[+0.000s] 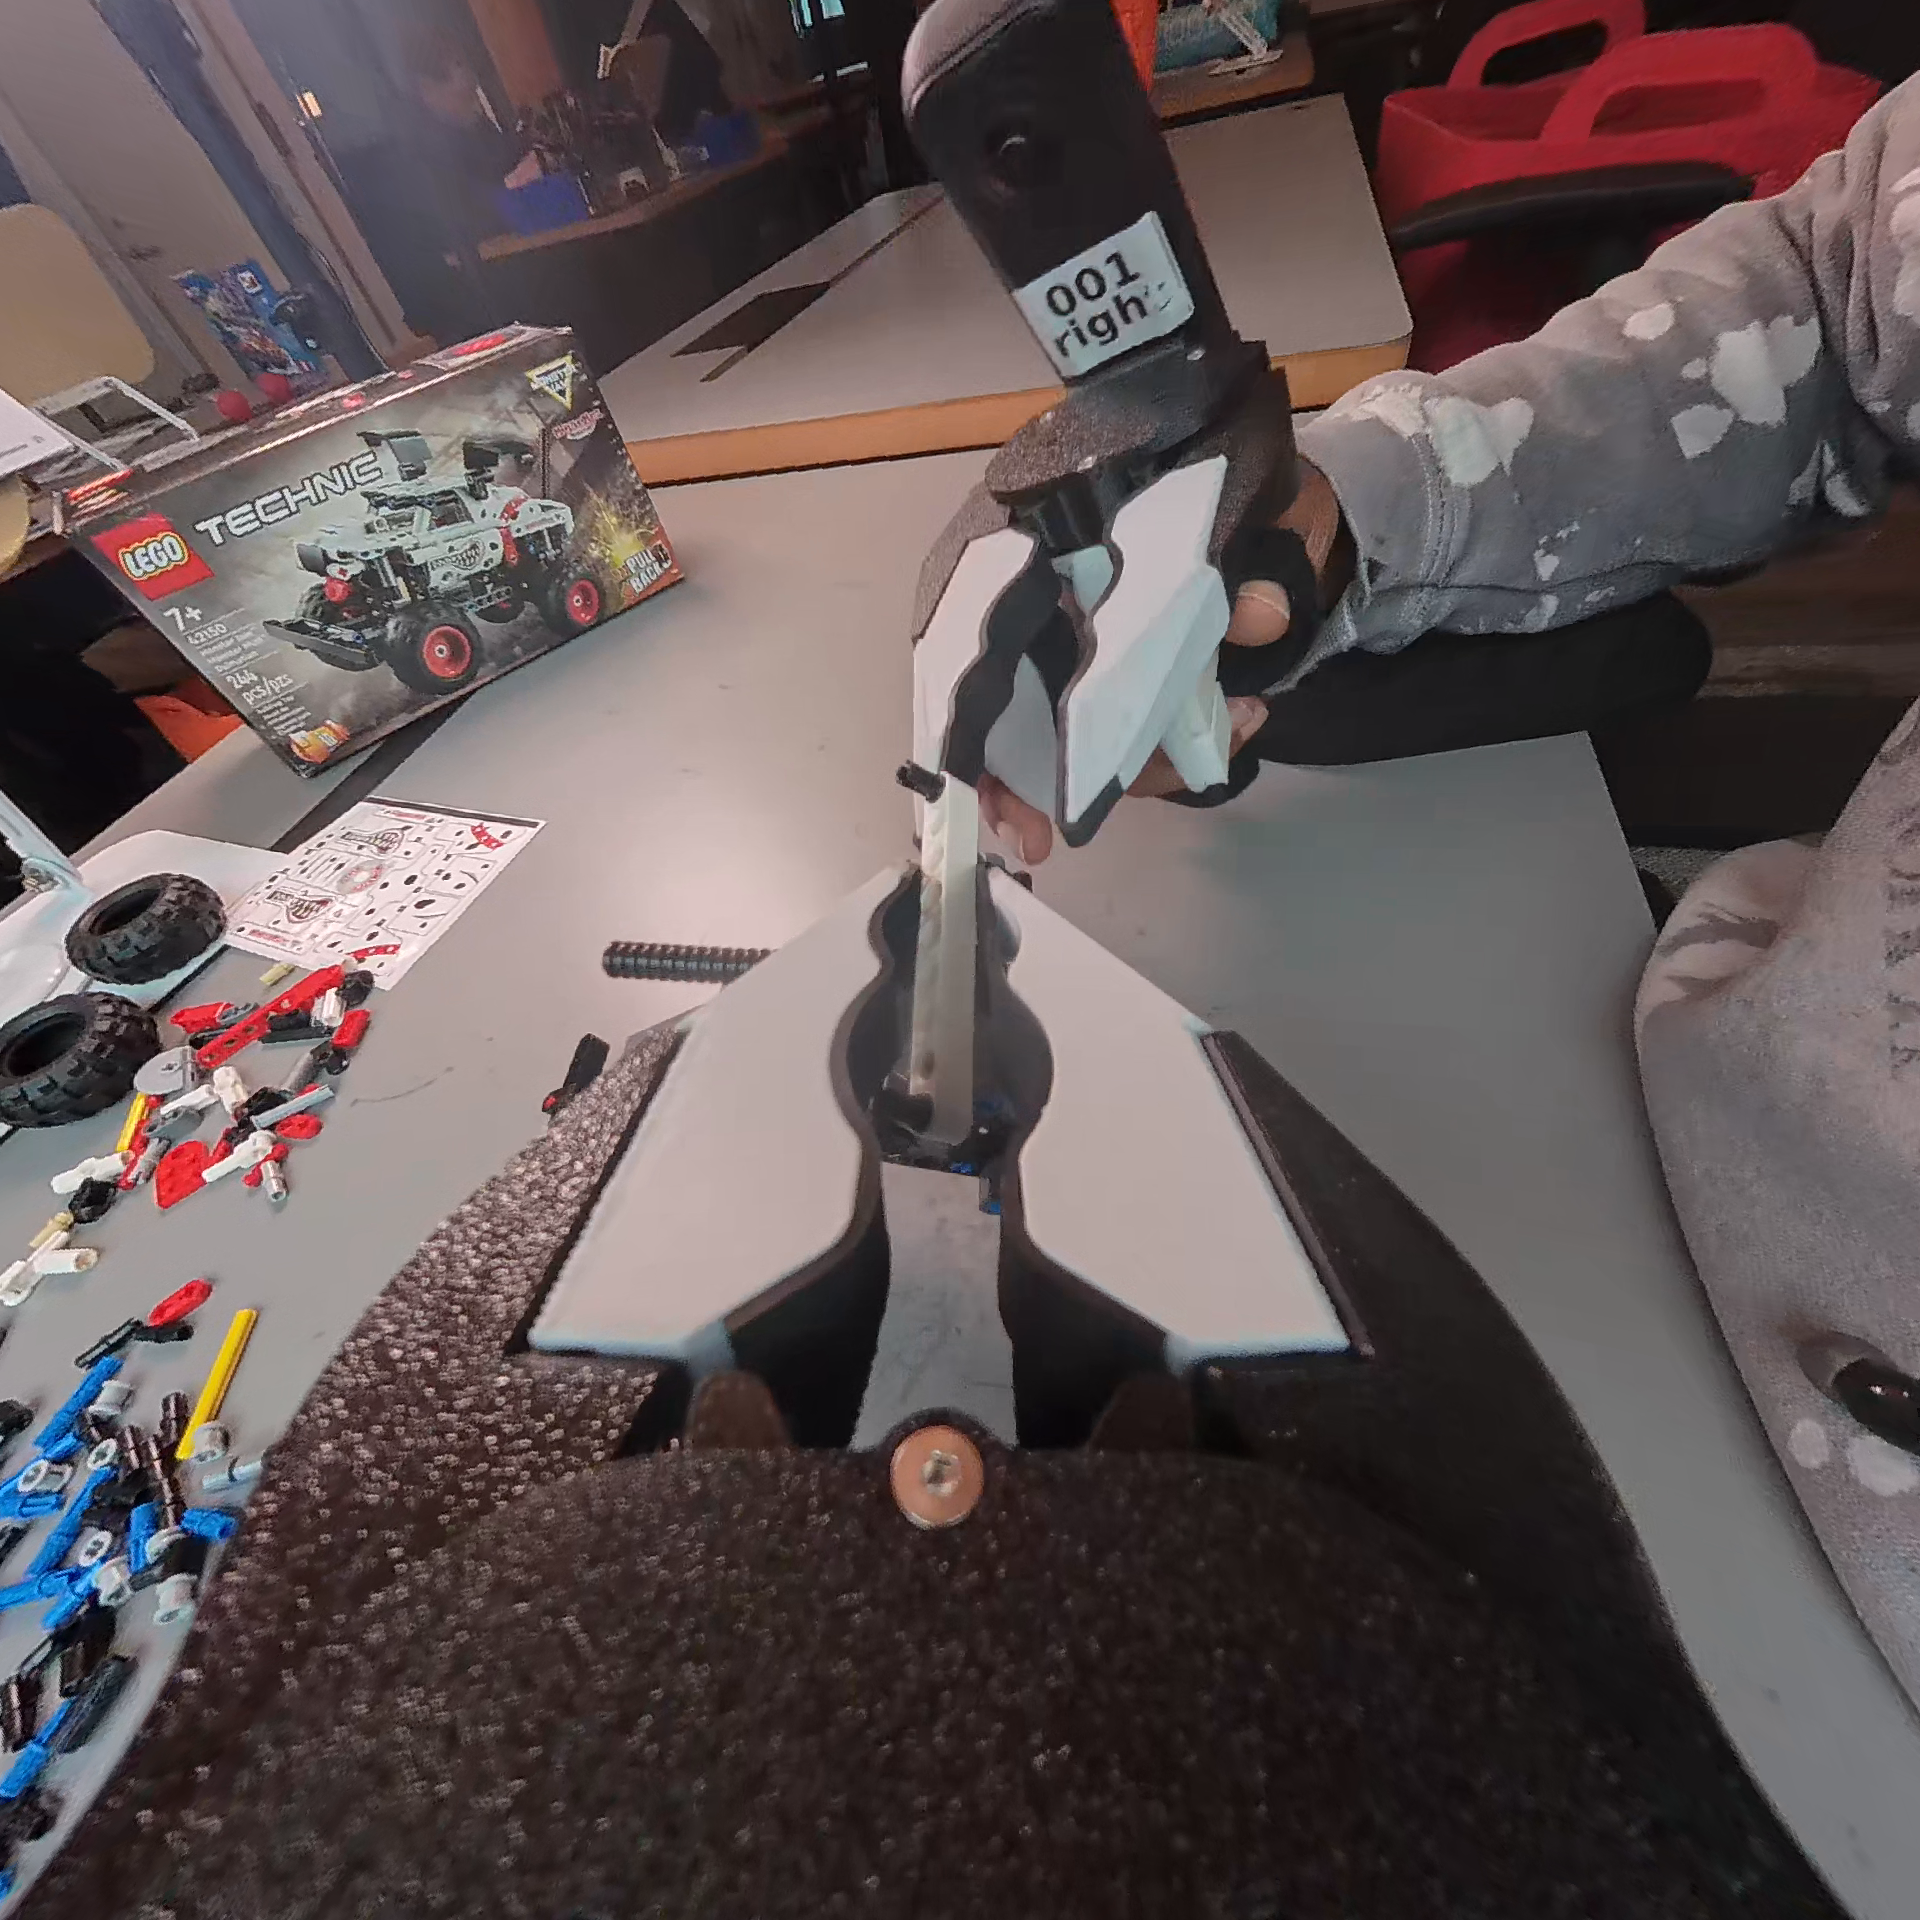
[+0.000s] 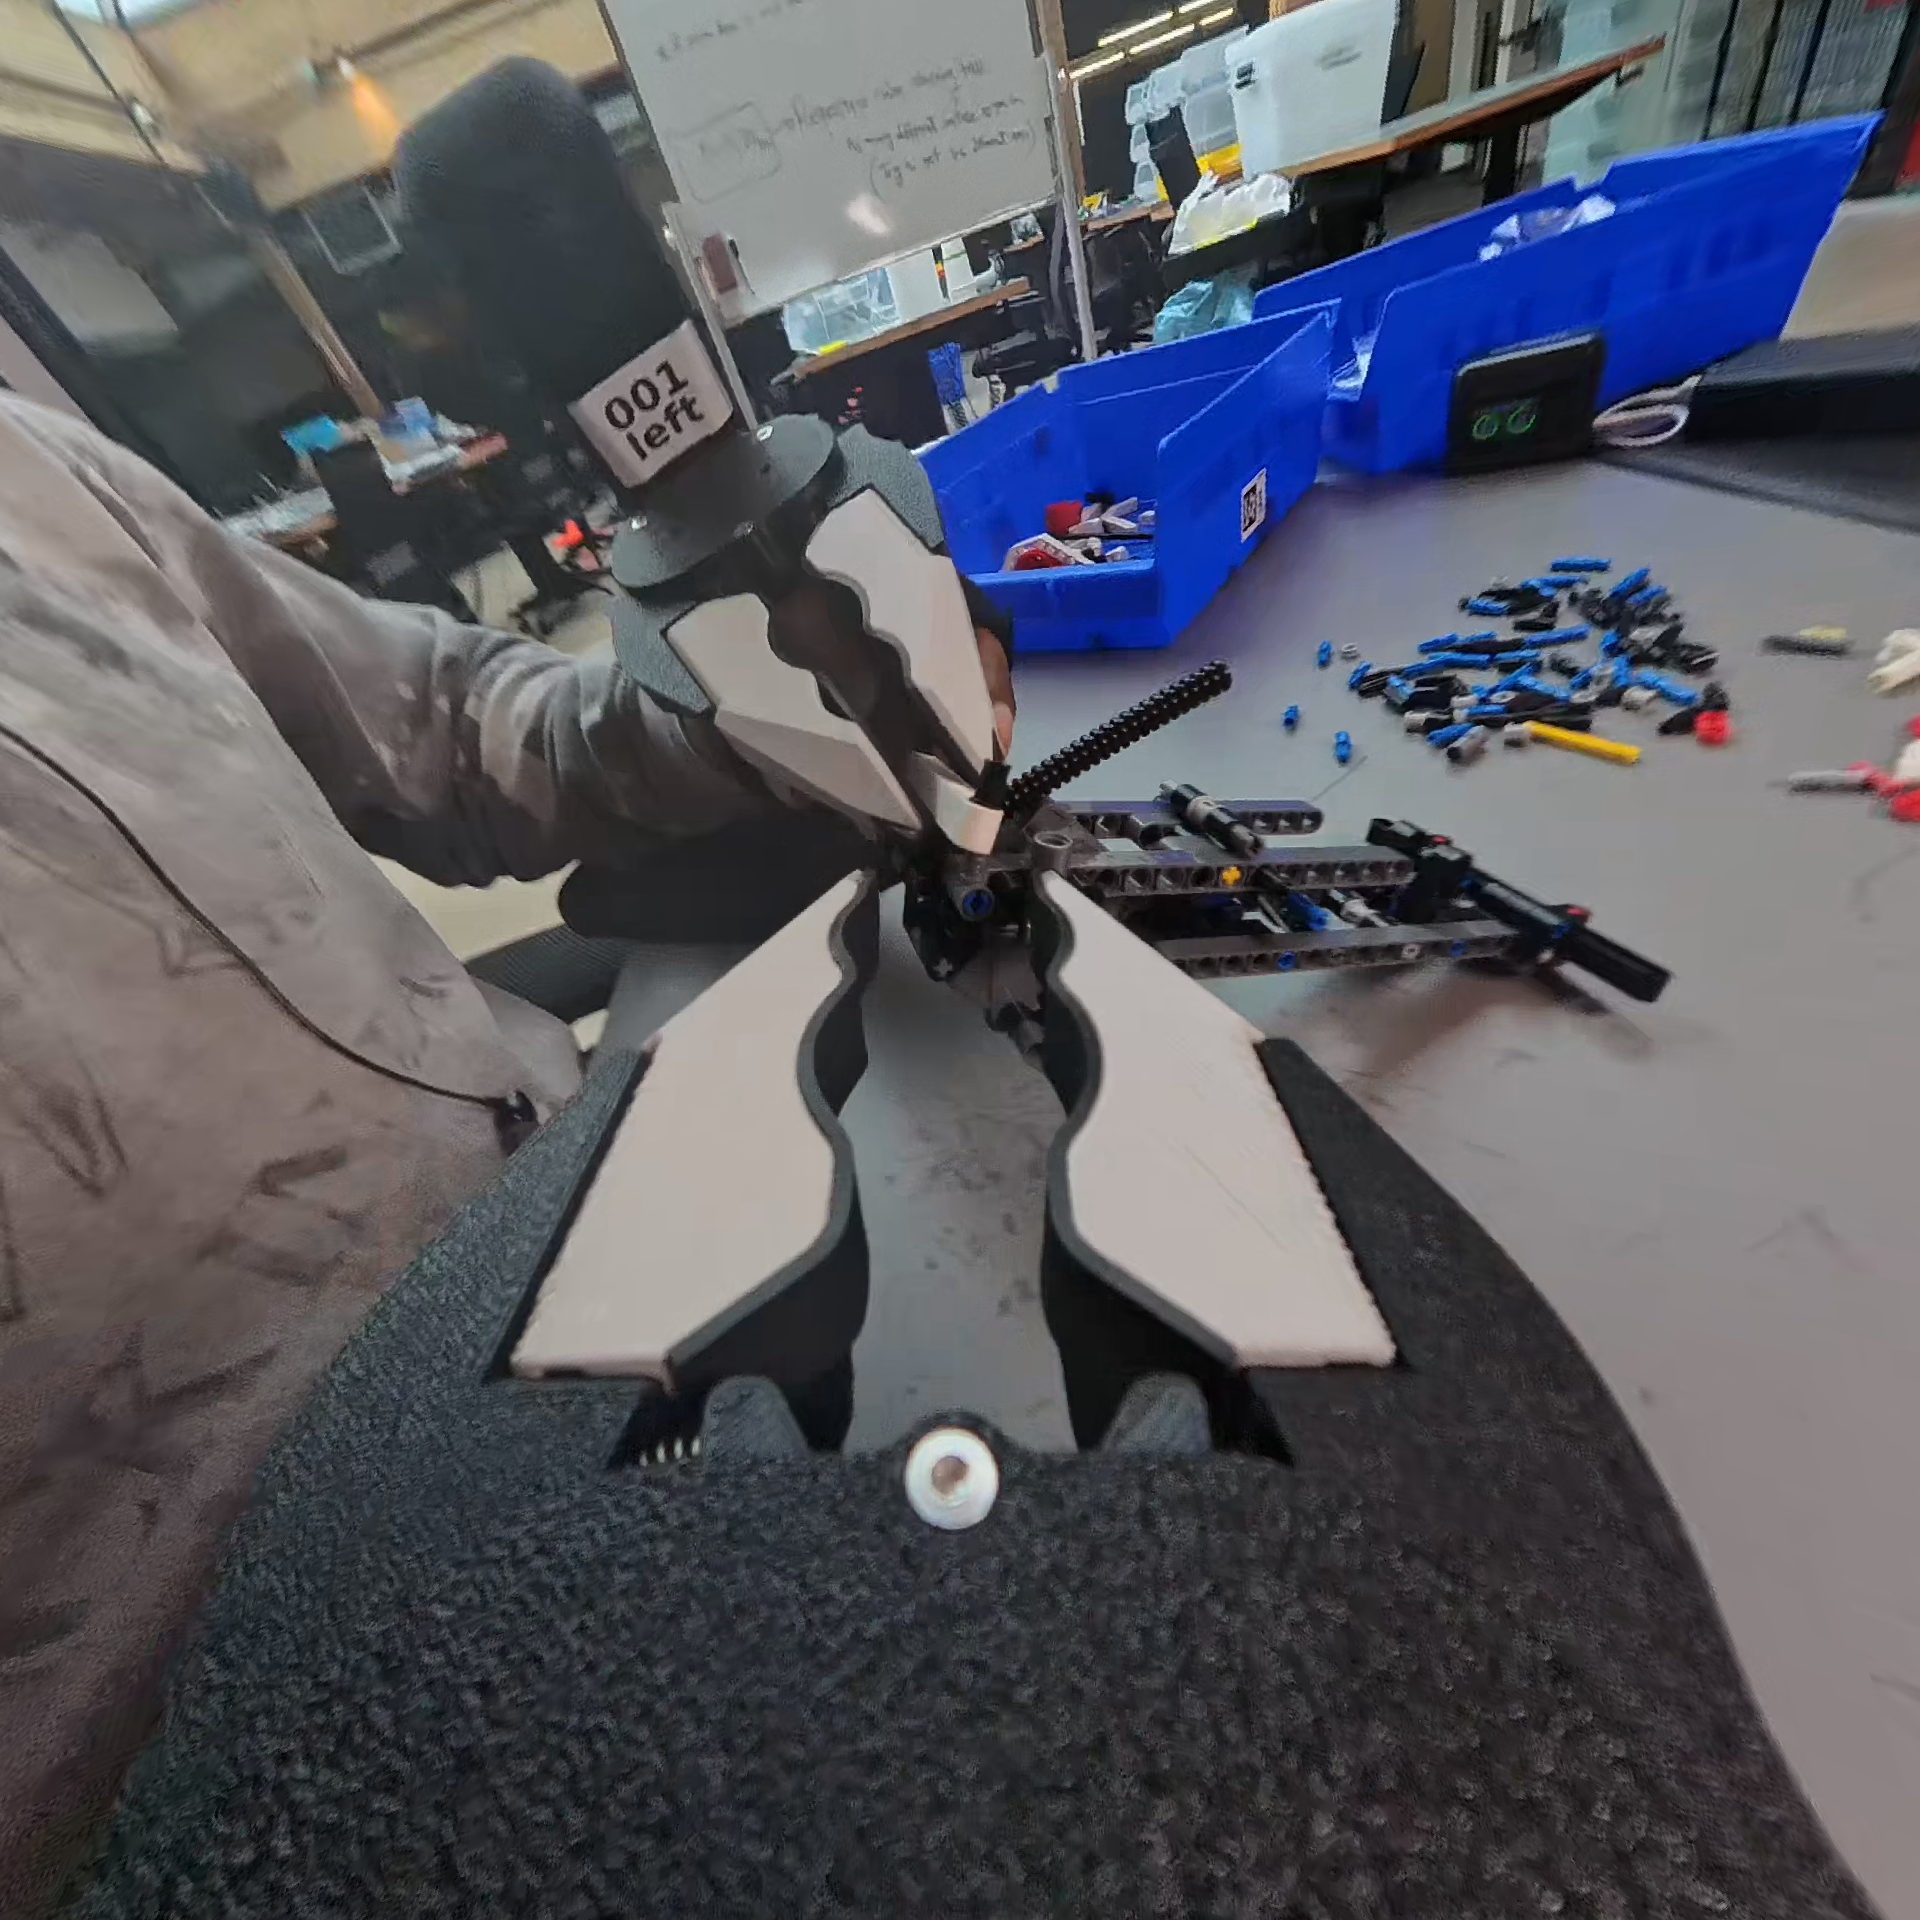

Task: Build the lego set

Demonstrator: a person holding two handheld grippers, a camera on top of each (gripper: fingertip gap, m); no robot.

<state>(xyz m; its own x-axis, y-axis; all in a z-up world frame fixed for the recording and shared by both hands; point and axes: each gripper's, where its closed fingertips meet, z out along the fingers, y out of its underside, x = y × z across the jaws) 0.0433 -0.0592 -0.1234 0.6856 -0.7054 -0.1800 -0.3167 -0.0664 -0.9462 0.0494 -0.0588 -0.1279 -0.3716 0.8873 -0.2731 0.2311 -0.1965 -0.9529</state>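
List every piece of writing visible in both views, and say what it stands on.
I won't copy any wording; these things bear writing:
Set box, far left: brand, title and numbers, legible.
Sticker sheet beside the tyres: too small.
White label on the right gripper handle: legible.
White label on the left gripper handle: legible.
Whiteboard behind: handwriting, blurred.
Tag on the blue bin: too small.

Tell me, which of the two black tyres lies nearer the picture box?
The upper tyre, next to the sticker sheet, is nearer the box. The other tyre sits lower, at the image's left edge, beside the red pieces.
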